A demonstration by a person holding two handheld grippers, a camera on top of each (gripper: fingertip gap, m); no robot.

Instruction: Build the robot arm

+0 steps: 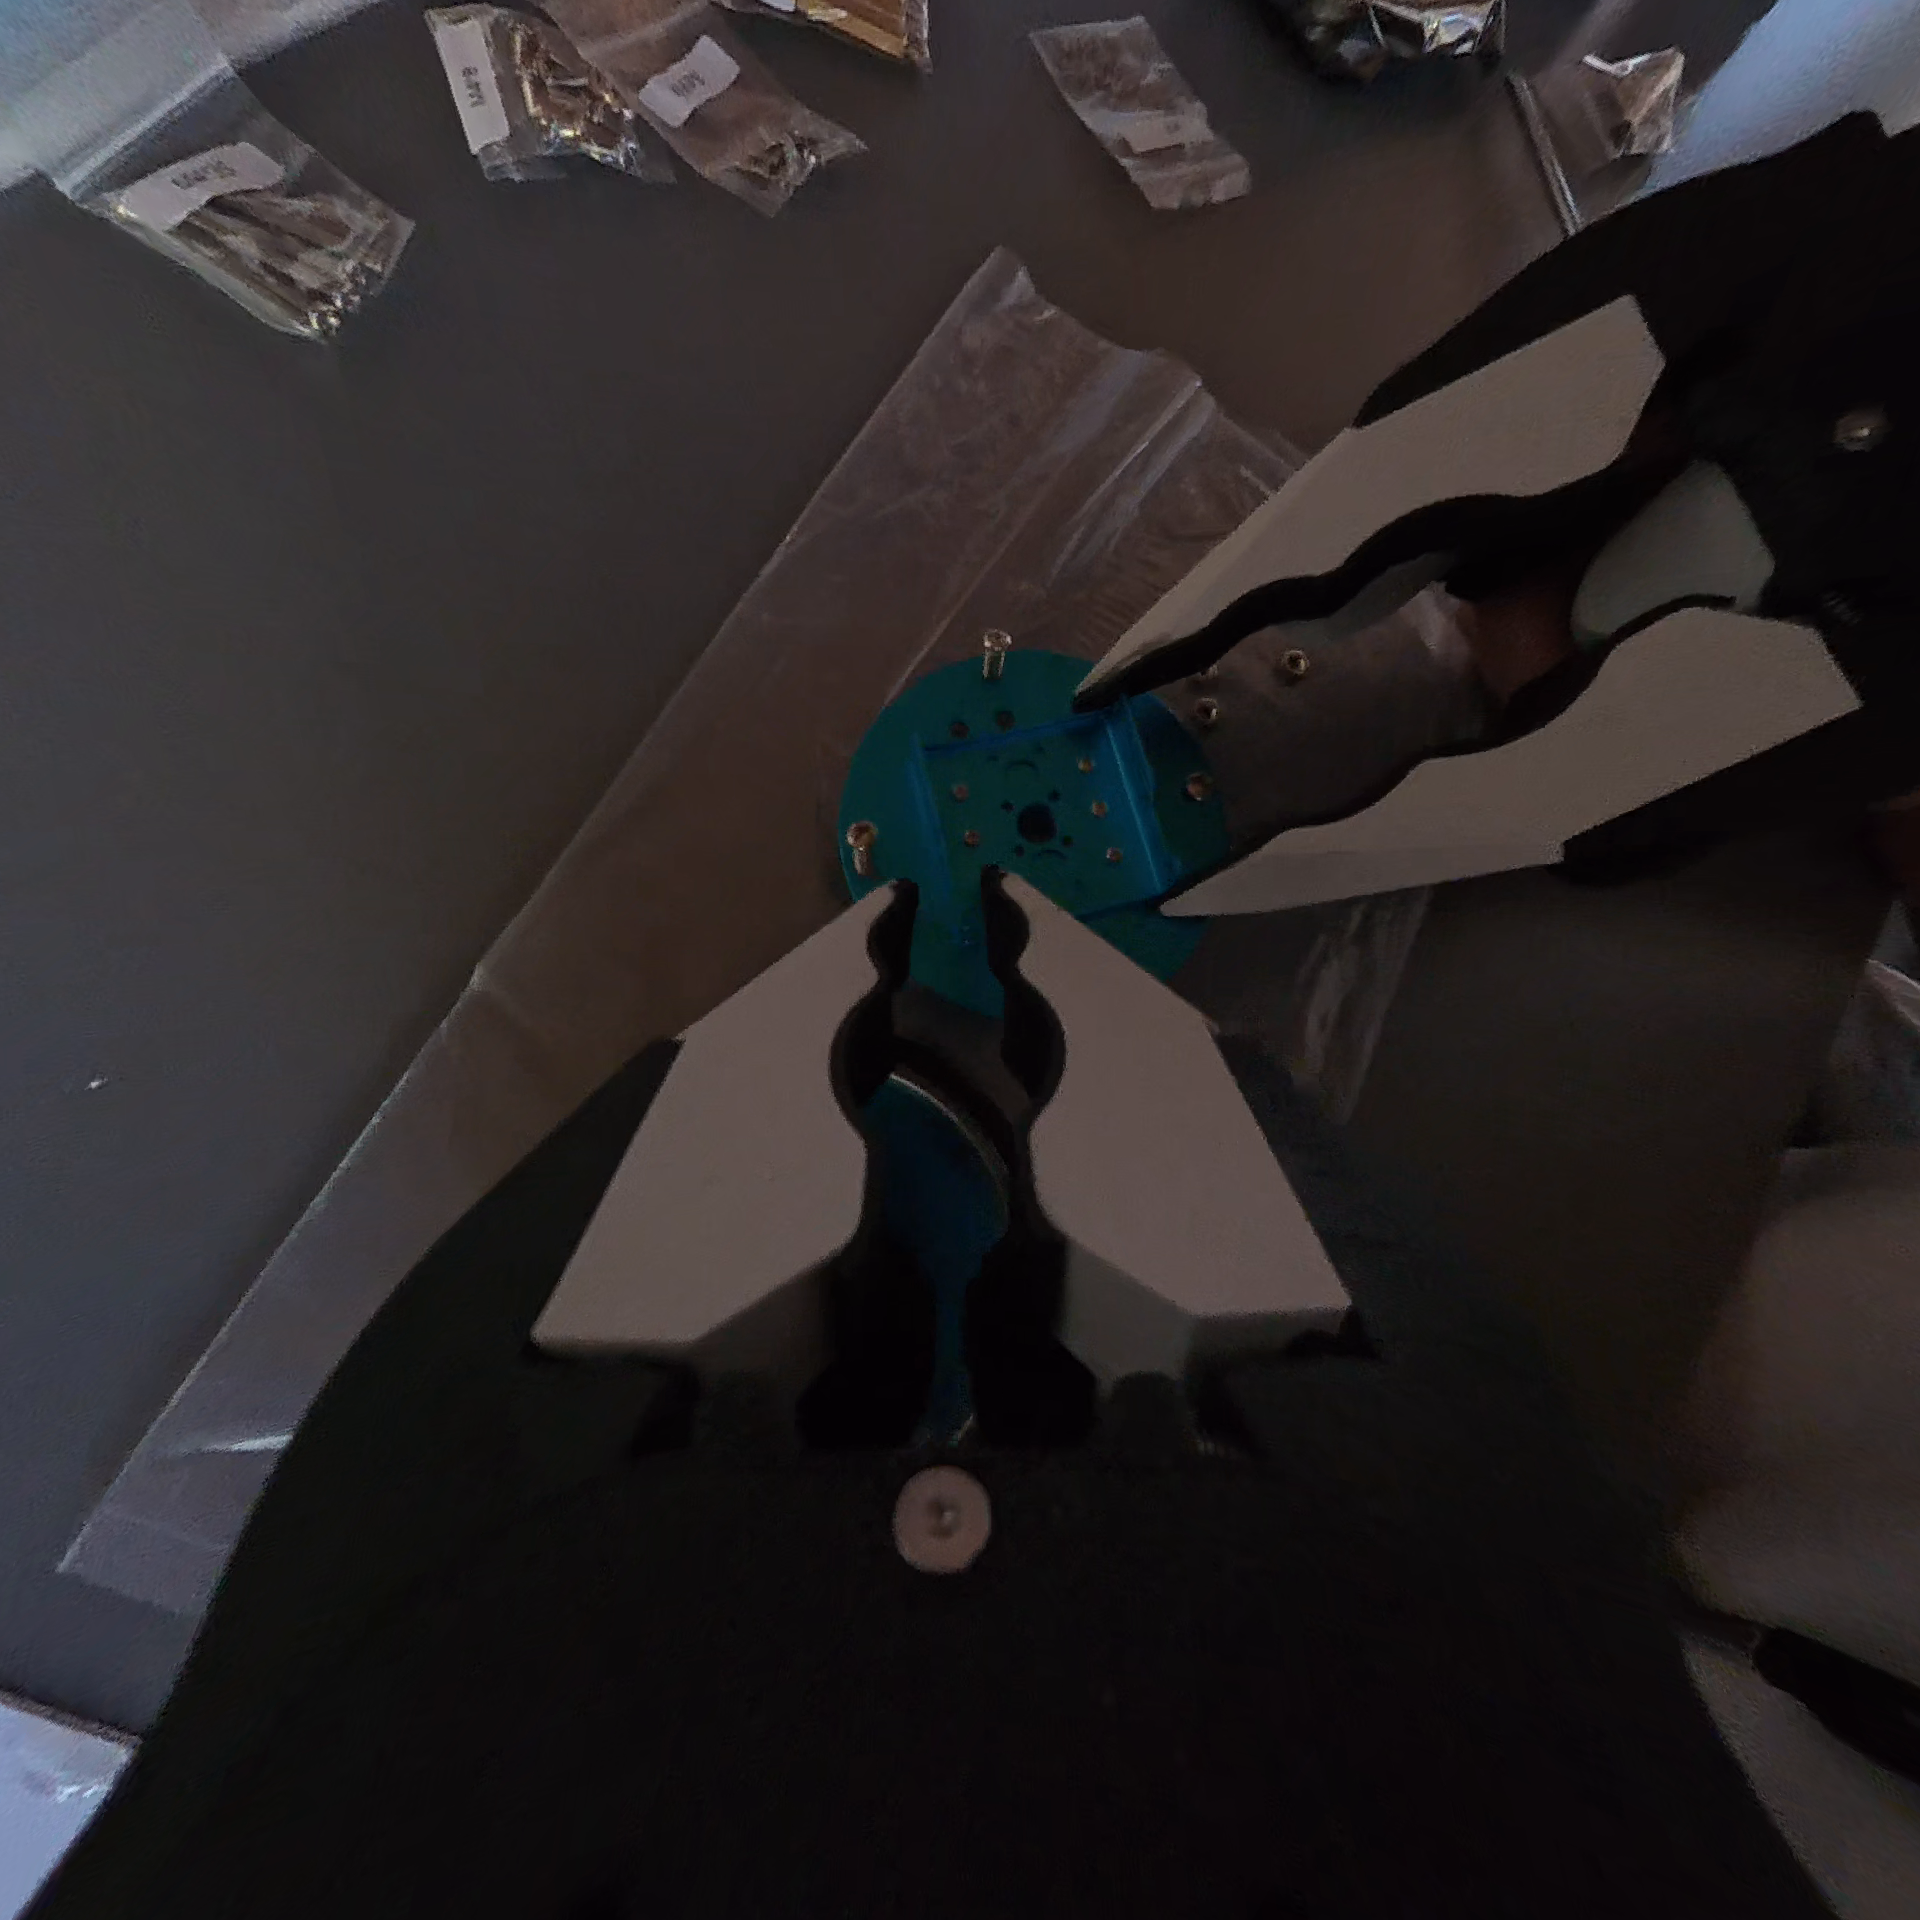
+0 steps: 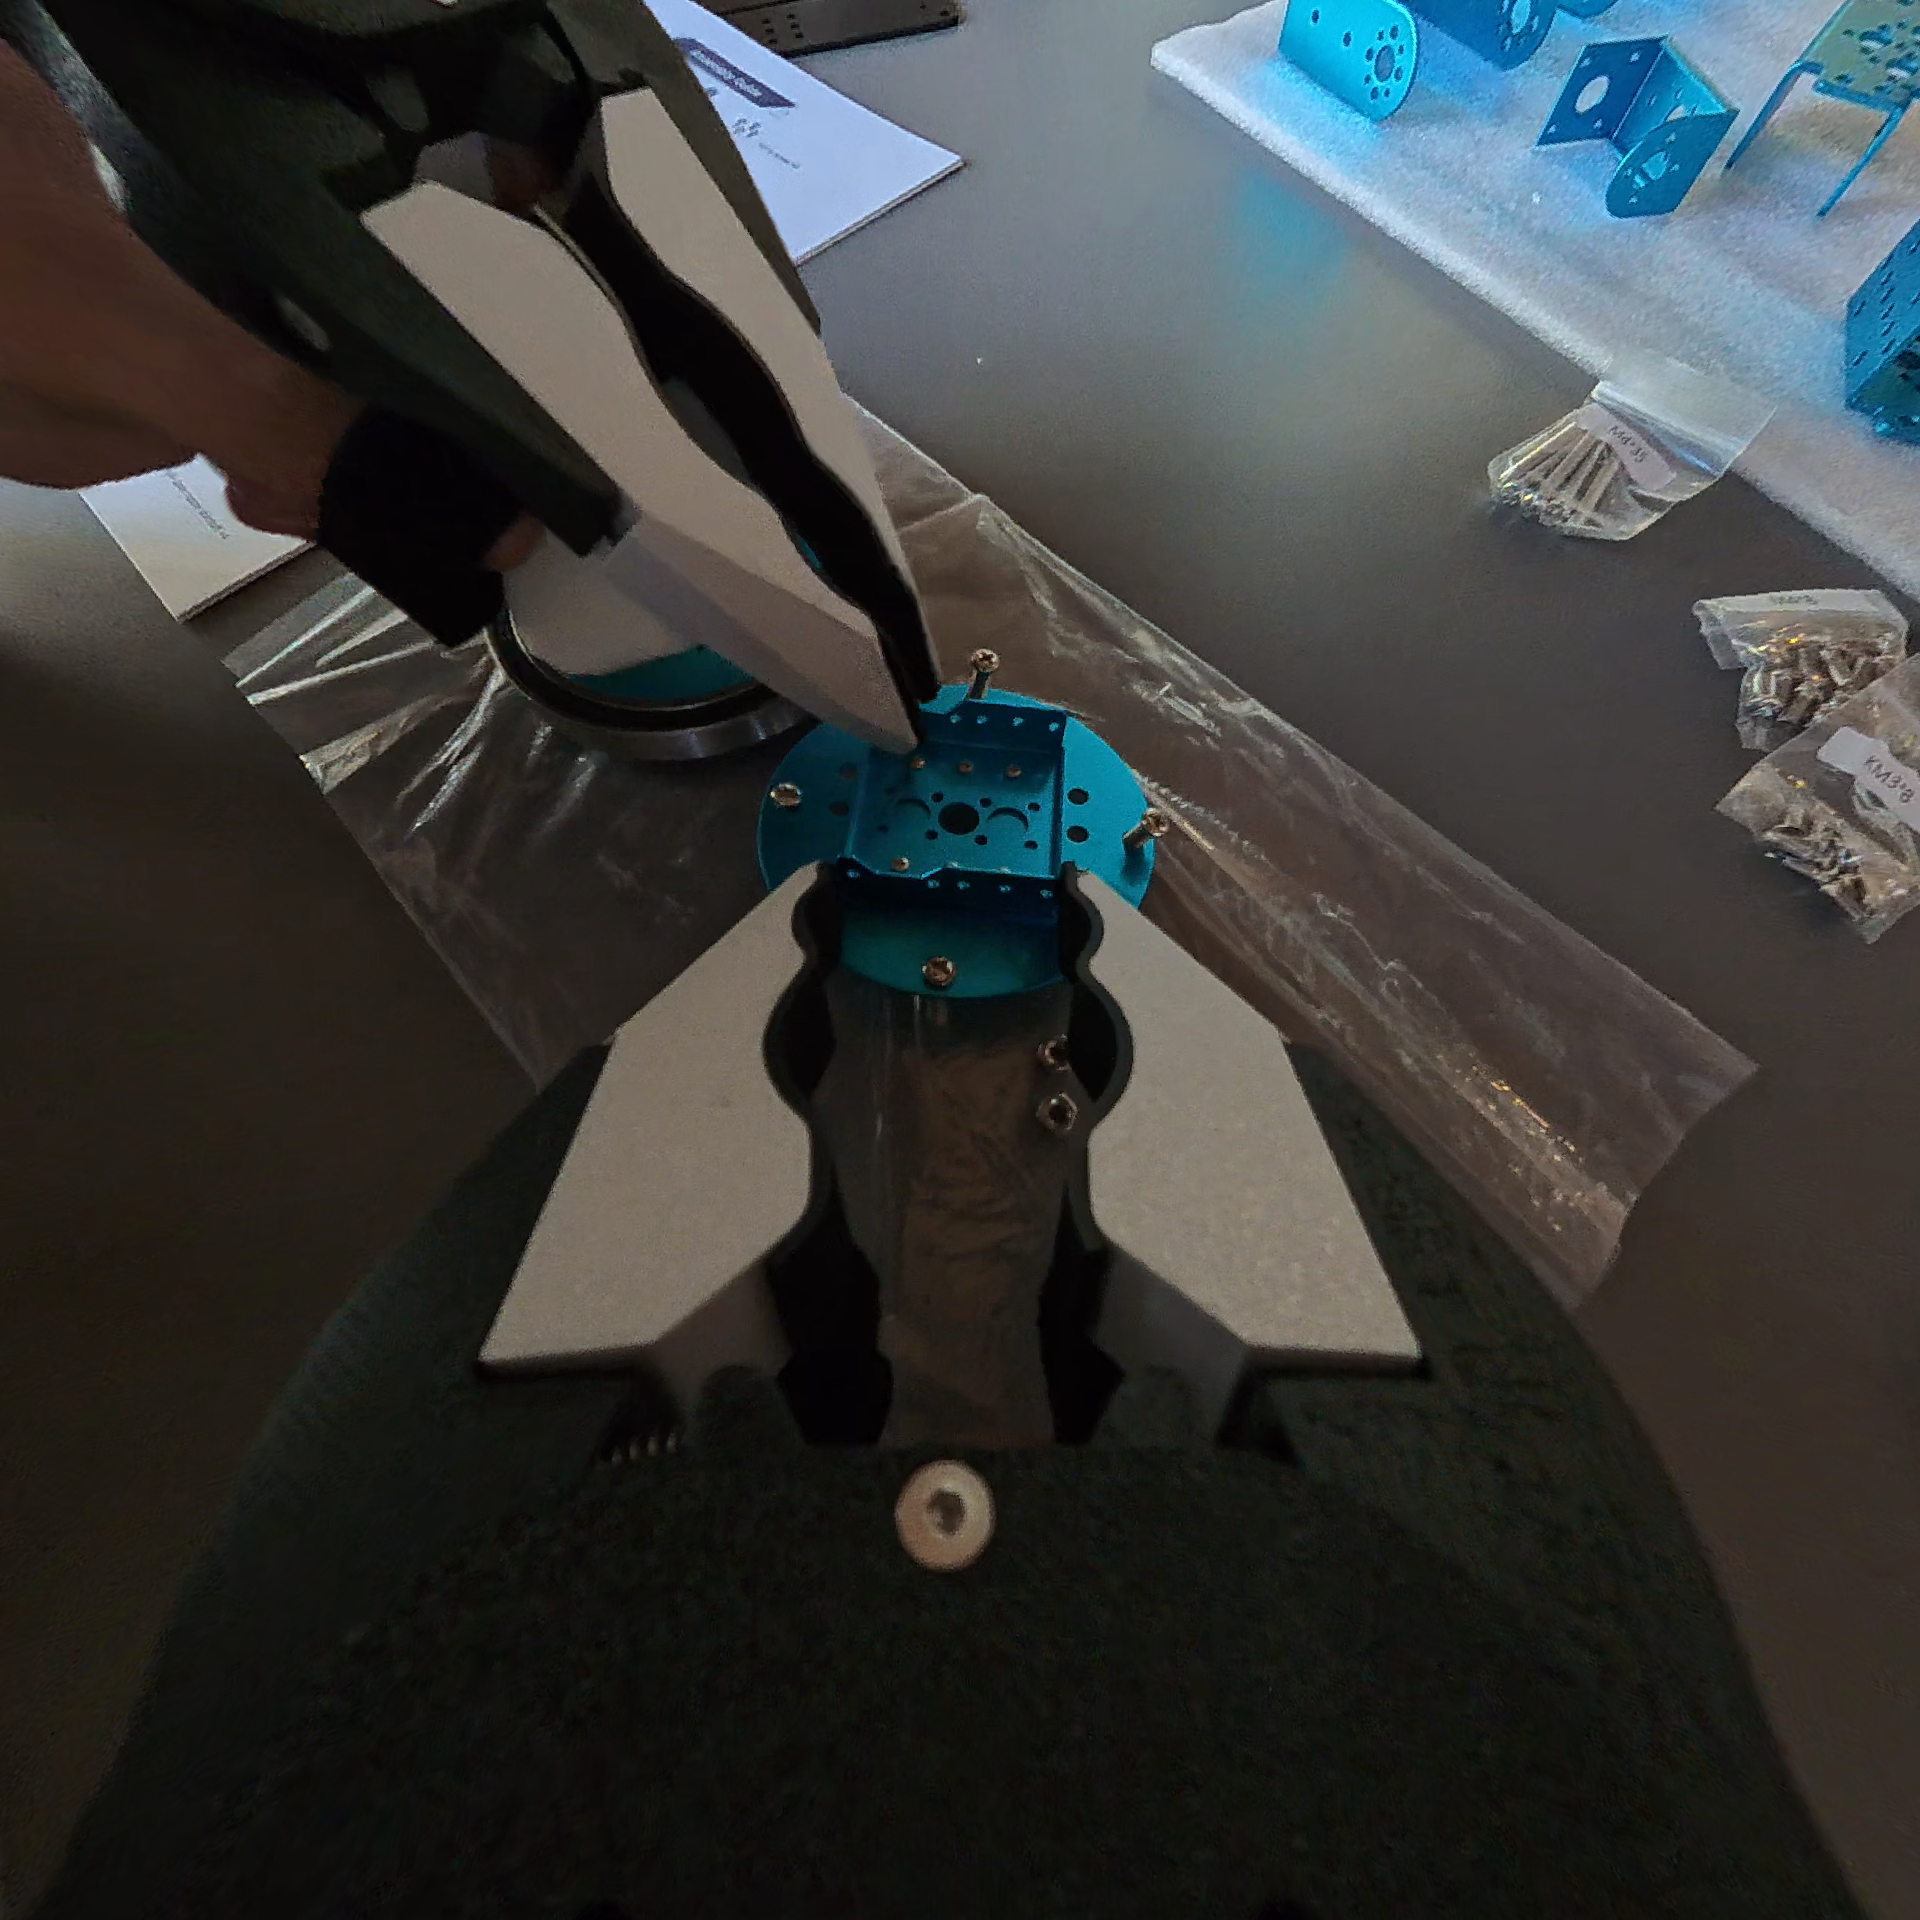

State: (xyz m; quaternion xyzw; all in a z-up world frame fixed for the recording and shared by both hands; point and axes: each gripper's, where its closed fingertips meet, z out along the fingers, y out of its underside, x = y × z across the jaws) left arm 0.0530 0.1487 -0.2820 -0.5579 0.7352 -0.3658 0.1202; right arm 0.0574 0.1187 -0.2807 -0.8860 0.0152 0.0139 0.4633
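- Right tool [image 2: 951,883] part open, fingers astride blue bracket [image 2: 961,821], touching its side walls.
- Left tool [image 1: 951,888] nearly closed, tips on bracket's edge.
- Bracket atop blue disc [image 2: 800,831], on plastic sheet [image 2: 1351,935], dark worktop [image 2: 1247,364].

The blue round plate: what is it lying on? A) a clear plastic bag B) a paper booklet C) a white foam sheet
A: the blue round plate lies on the clear plastic bag, spread flat on the dark table.

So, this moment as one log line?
left gripper: pinches blue U-shaped metal bracket | right gripper: clamps bracket | bracket: on blue round metal disc
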